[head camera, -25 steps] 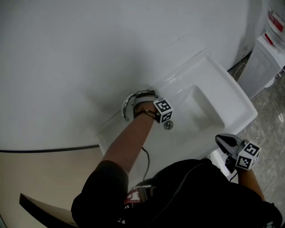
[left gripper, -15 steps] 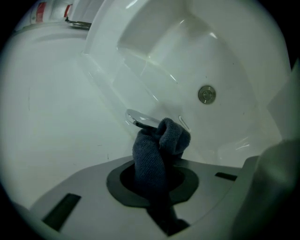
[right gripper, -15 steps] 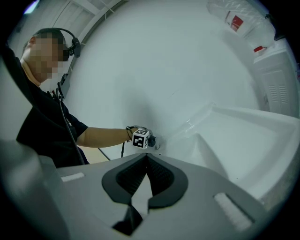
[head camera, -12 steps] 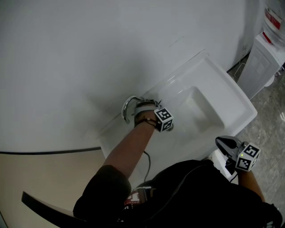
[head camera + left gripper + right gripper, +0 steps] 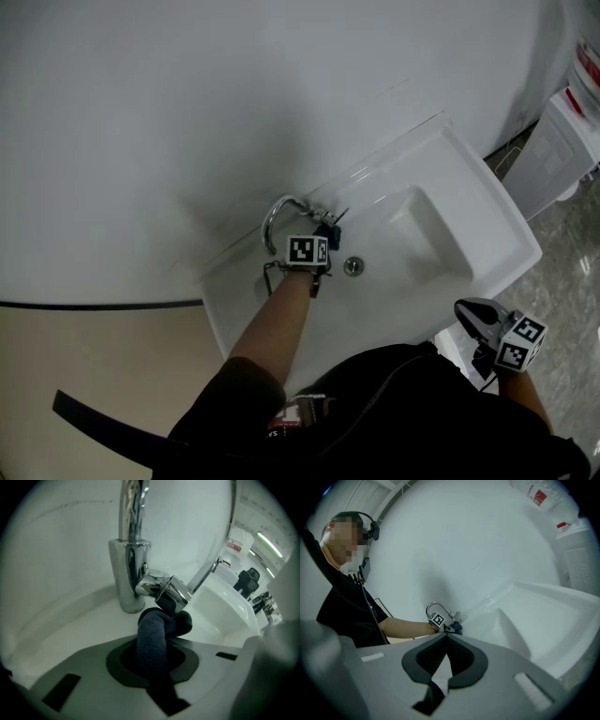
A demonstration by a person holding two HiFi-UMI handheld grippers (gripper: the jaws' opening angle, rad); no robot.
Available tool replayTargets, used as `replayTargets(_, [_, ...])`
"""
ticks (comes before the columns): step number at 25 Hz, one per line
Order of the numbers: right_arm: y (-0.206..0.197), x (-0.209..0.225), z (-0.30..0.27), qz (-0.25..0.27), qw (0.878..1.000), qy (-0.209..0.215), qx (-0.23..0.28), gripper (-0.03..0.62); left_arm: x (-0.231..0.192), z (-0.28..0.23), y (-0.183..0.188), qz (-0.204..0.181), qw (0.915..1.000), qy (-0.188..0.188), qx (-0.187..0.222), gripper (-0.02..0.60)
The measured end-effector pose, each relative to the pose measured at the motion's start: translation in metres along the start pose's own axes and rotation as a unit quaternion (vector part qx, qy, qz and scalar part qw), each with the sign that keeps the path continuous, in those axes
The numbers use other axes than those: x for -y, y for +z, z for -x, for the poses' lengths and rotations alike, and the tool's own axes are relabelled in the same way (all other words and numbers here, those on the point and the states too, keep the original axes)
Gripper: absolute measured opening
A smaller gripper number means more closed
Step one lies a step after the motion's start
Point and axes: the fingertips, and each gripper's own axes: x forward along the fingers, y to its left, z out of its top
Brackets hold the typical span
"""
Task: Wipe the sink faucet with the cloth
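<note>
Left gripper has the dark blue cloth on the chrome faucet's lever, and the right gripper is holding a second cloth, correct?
Not quite. The right gripper holds nothing: the right gripper view shows its fingers shut together and empty. The left gripper does have the dark blue cloth on the chrome faucet lever.

White sink (image 5: 511,217) carries a chrome faucet (image 5: 127,573); its basin apparently holds a drain (image 5: 352,266).

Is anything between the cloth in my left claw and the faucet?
Nothing visible. The left claw grips the cloth, and its bunched end appears to touch the underside of the lever on the faucet.
</note>
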Motion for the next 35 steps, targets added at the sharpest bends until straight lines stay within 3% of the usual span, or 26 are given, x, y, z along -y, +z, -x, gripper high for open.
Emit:
replayTargets(4, [-0.002, -0.002, -0.004, -0.002, 1.0, -0.008, -0.009, 0.002, 0.001, 0.002, 0.01, 0.037, 0.9977, -0.039, 0.04, 0.044])
replayTargets(6, [0.0, -0.006, -0.006, 0.002, 1.0, -0.006, -0.012, 0.002, 0.0, 0.012, 0.015, 0.044, 0.9962, -0.04, 0.063, 0.044])
replayTargets(11, [0.003, -0.008, -0.008, 0.007, 1.0, -0.004, -0.011, 0.002, -0.02, 0.03, 0.031, 0.037, 0.9911, 0.032, 0.123, 0.044])
replayTargets(15, [0.003, -0.008, -0.011, 0.009, 1.0, -0.002, -0.017, 0.002, -0.03, 0.018, 0.036, 0.032, 0.9907, 0.067, 0.114, 0.043])
replayTargets(17, [0.003, -0.007, -0.012, 0.007, 1.0, -0.001, -0.016, 0.002, -0.024, 0.018, 0.037, -0.012, 0.9905, 0.09, 0.104, 0.043])
replayTargets(19, [0.003, -0.007, -0.013, 0.007, 1.0, 0.001, -0.015, 0.002, -0.006, 0.024, 0.036, -0.065, 0.9883, 0.087, 0.107, 0.043])
replayTargets(22, [0.005, -0.008, -0.016, 0.01, 1.0, 0.006, -0.014, 0.002, 0.019, 0.036, 0.025, -0.079, 0.9889, 0.049, 0.115, 0.043])
replayTargets(24, [0.008, -0.011, -0.017, 0.014, 1.0, 0.01, -0.01, 0.002, 0.023, 0.053, 0.026, -0.086, 0.9865, 0.05, 0.13, 0.043])
replayTargets(27, [0.012, -0.01, -0.013, 0.017, 1.0, 0.008, -0.005, 0.002, 0.03, 0.088, 0.054, -0.128, 0.973, 0.078, 0.175, 0.044])
replayTargets(29, [0.012, -0.007, -0.01, 0.014, 1.0, 0.005, -0.001, 0.002, 0.047, 0.101, 0.082, -0.202, 0.9545, 0.1, 0.195, 0.044])
replayTargets(31, [0.011, -0.007, -0.008, 0.012, 1.0, 0.005, 0.0, 0.002, 0.062, 0.092, 0.101, -0.264, 0.9424, 0.111, 0.173, 0.044])
replayTargets(34, [0.01, -0.01, -0.006, 0.014, 1.0, 0.008, 0.005, 0.002, 0.067, 0.065, 0.114, -0.262, 0.9547, 0.091, 0.108, 0.043])
replayTargets(35, [0.011, -0.01, -0.004, 0.014, 1.0, 0.008, 0.008, 0.002, 0.066, 0.061, 0.119, -0.271, 0.9535, 0.093, 0.095, 0.043])
